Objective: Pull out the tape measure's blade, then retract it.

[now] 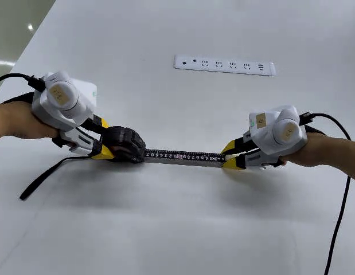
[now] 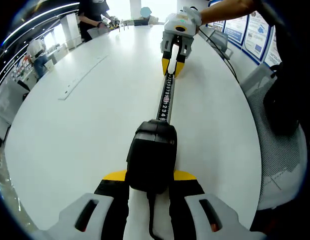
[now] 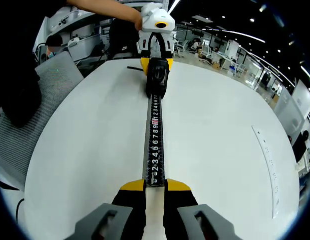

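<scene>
A black tape measure case point(image 1: 123, 144) lies on the white table, clamped between the yellow-tipped fingers of my left gripper point(image 1: 105, 140); up close the case point(image 2: 151, 155) sits between those jaws point(image 2: 149, 177). Its dark numbered blade point(image 1: 183, 156) stretches right across the table to my right gripper point(image 1: 230, 156), which is shut on the blade's end. In the right gripper view the blade point(image 3: 155, 145) runs from my right gripper point(image 3: 155, 186) away to the case point(image 3: 158, 76). In the left gripper view the blade point(image 2: 166, 97) reaches the right gripper point(image 2: 173, 67).
A white power strip point(image 1: 224, 65) lies farther back on the table. A black strap point(image 1: 48, 175) trails from the case toward the near left. Black cables point(image 1: 341, 212) hang from both grippers. A mesh chair point(image 3: 29, 115) stands beside the table, and people stand at its far end point(image 2: 94, 17).
</scene>
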Action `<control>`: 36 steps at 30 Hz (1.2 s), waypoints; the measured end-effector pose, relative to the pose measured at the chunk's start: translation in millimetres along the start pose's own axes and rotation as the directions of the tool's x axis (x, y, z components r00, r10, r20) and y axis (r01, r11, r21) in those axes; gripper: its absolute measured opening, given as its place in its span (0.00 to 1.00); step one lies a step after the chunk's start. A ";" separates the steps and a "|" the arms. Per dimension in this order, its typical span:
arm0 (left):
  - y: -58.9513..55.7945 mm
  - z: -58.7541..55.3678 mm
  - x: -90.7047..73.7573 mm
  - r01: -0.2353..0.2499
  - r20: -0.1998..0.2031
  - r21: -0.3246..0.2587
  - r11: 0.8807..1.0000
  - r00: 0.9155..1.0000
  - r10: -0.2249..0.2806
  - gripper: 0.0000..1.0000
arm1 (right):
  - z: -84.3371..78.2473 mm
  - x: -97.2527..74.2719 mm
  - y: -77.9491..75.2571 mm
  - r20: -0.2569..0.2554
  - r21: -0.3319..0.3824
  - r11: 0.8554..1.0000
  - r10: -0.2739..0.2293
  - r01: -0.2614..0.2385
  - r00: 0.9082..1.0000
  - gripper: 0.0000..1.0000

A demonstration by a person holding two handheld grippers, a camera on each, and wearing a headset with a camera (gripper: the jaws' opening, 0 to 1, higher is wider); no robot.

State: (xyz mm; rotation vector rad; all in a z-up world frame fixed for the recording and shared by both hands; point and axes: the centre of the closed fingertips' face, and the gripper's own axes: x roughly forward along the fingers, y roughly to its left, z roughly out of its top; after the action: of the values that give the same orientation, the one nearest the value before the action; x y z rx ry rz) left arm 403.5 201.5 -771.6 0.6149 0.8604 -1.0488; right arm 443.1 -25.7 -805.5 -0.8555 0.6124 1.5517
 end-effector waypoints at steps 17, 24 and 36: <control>0.9 1.6 0.7 0.000 -0.004 -0.002 1.000 1.000 0.000 0.25 | -17.8 -12.6 2.3 -0.053 -0.006 1.000 0.001 -0.001 0.999 0.08; -0.6 1.2 0.3 0.000 -0.005 -0.001 1.000 1.000 0.000 0.25 | -24.1 -20.2 3.4 -0.065 0.002 1.000 -0.005 0.005 0.998 0.08; -1.5 1.1 1.0 -0.004 -0.012 0.001 1.000 1.000 0.004 0.25 | -35.2 -31.1 4.1 -0.086 0.023 1.000 -0.018 0.020 0.996 0.08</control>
State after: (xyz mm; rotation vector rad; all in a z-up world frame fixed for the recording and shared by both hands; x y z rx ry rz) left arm 402.8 199.5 -771.9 0.6244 0.8687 -1.0432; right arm 446.3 -72.6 -801.7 -0.9106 0.6815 1.4942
